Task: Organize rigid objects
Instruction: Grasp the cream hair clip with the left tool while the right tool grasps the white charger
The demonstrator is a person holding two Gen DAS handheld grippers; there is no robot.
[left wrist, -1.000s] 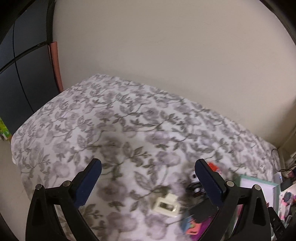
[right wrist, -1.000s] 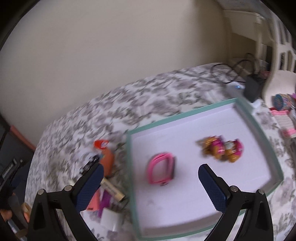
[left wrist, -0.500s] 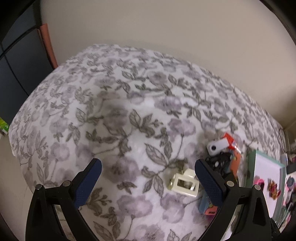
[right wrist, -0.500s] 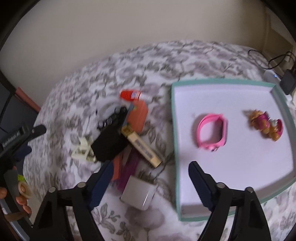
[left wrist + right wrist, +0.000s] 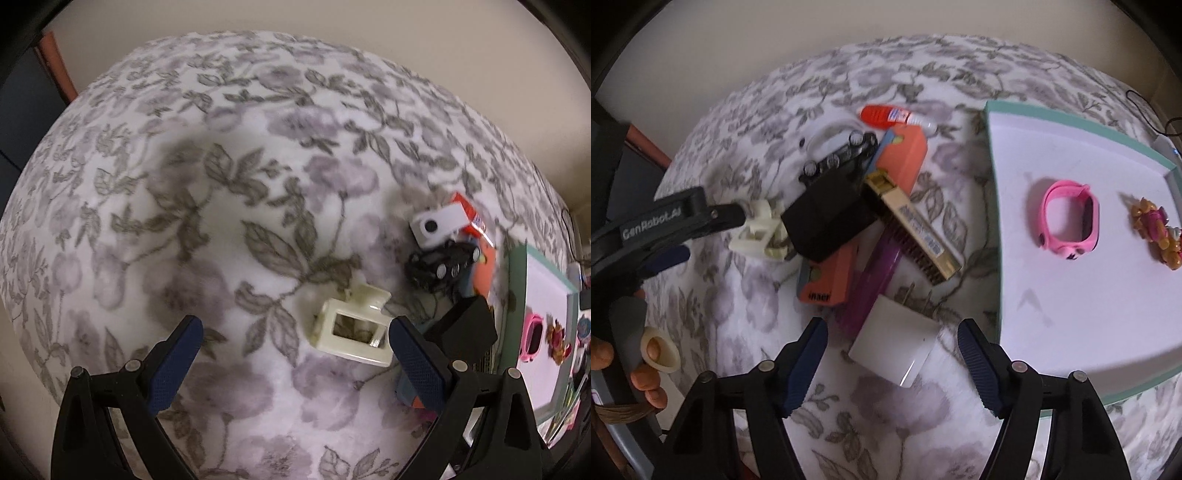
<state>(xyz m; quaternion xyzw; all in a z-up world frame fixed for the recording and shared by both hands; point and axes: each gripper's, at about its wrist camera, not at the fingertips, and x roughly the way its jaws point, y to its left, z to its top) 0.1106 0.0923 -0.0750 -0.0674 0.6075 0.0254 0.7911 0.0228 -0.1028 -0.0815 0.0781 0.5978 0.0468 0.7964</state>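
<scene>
My right gripper [image 5: 890, 350] hangs with its jaws apart, holding nothing. The white charger [image 5: 895, 341] lies on the floral cloth [image 5: 894, 417] directly between the two blue fingertips, prongs pointing away from me.

Just beyond the charger lies a purple bar [image 5: 871, 284], and beside it an orange box [image 5: 827, 275]. A gold-edged brush [image 5: 912, 225] runs diagonally across the pile, one end overlapping a second orange box [image 5: 903, 158]. A black block [image 5: 823, 218] sits on the left of the pile, with a black toy car [image 5: 842, 158] touching its far side. Farthest in the pile is a red glue bottle [image 5: 886, 115].

To the right stands the tray [image 5: 1071, 123], teal-rimmed with a white floor. Inside it I see a pink band [image 5: 1067, 219] and, well apart, a small figure [image 5: 1156, 232].

My left gripper [image 5: 291, 345] also has its jaws apart and empty. The cream clip [image 5: 352, 332] lies on the cloth just inside the right fingertip; I cannot tell whether they touch. In the right wrist view the left gripper [image 5: 713, 229] reaches in from the left, its tip at the clip [image 5: 759, 230]. Beyond the clip, the left wrist view shows the block [image 5: 465, 328], the car [image 5: 443, 262] and a white device [image 5: 437, 223].
</scene>
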